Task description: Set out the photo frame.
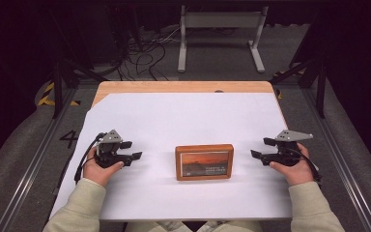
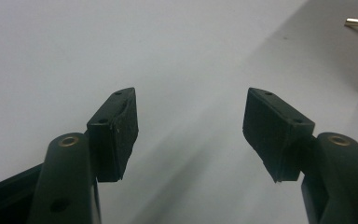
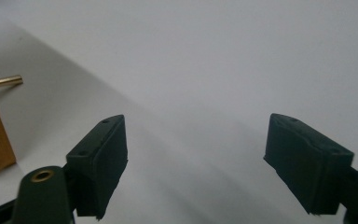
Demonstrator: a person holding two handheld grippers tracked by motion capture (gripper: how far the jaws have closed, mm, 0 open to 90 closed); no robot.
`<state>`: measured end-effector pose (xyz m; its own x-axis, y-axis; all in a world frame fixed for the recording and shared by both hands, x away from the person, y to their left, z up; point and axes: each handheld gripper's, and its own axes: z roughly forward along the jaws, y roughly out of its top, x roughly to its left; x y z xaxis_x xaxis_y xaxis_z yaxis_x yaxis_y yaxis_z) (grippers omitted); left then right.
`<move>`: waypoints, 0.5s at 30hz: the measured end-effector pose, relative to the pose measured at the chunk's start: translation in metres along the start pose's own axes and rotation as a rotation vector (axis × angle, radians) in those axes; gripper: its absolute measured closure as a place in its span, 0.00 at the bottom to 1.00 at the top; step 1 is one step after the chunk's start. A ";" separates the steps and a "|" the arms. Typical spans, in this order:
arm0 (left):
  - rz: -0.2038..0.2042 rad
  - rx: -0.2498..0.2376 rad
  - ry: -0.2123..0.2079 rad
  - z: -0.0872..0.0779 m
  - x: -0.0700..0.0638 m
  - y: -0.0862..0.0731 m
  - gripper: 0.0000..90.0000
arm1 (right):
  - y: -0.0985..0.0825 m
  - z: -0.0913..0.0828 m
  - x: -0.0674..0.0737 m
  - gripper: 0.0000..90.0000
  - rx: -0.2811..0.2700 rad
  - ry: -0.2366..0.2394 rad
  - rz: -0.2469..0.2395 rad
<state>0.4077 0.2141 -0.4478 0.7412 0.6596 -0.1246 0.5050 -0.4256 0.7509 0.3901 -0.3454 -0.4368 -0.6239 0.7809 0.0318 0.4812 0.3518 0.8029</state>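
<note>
High view overlooks the table (image 1: pixel 183 104); tool views skim it closely.

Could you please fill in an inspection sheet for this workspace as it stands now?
Surface: wooden table covered by a white sheet, flat and clean.
Job's things: one wooden framed picture lying at the middle of the sheet, between the grippers, touched by neither.
Clutter: nothing seen on the sheet.
Grippers: left gripper and right gripper rest on either side of the frame, jaws open, nothing between them.
Cables: a black cable trails from the left gripper; loose cables lie on the floor behind the table.
Surroundings: dark room, grey metal stand beyond the table, floor rails along both sides.
</note>
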 end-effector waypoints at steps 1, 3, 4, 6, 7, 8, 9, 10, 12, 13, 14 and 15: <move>-0.002 0.005 -0.005 0.001 0.000 0.000 0.40 | -0.001 0.002 0.000 0.21 0.011 -0.003 -0.002; -0.002 0.019 -0.010 0.003 0.000 -0.001 0.40 | -0.004 0.005 0.001 0.21 0.031 -0.005 -0.006; -0.002 0.026 -0.010 0.003 0.000 -0.001 0.40 | -0.006 0.007 0.001 0.22 0.039 -0.001 -0.003; 0.008 0.028 -0.013 0.004 -0.001 0.000 0.40 | -0.011 0.011 0.001 0.23 0.059 -0.001 -0.003; 0.012 0.031 -0.015 0.004 -0.002 0.000 0.40 | -0.012 0.012 0.002 0.23 0.069 -0.004 -0.011; 0.010 0.036 -0.017 0.005 -0.003 0.000 0.40 | -0.013 0.013 0.002 0.23 0.077 -0.009 -0.018; 0.013 0.040 -0.018 0.006 -0.004 0.000 0.40 | -0.013 0.013 0.003 0.23 0.079 -0.010 -0.022; 0.018 0.044 -0.018 0.006 -0.004 0.000 0.41 | -0.013 0.013 0.004 0.23 0.073 -0.011 -0.024; 0.018 0.043 -0.017 0.007 -0.005 0.000 0.41 | -0.013 0.014 0.005 0.23 0.077 -0.007 -0.038; 0.018 0.043 -0.018 0.007 -0.005 0.000 0.41 | -0.013 0.015 0.007 0.22 0.085 -0.009 -0.051; 0.017 0.045 -0.020 0.007 -0.005 0.000 0.41 | -0.012 0.015 0.008 0.22 0.091 -0.011 -0.062; 0.022 0.042 -0.016 0.007 -0.005 0.000 0.41 | -0.012 0.016 0.009 0.22 0.096 -0.010 -0.069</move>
<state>0.4071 0.2066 -0.4517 0.7590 0.6401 -0.1192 0.5066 -0.4656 0.7256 0.3888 -0.3348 -0.4560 -0.6517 0.7579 -0.0284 0.4943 0.4529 0.7420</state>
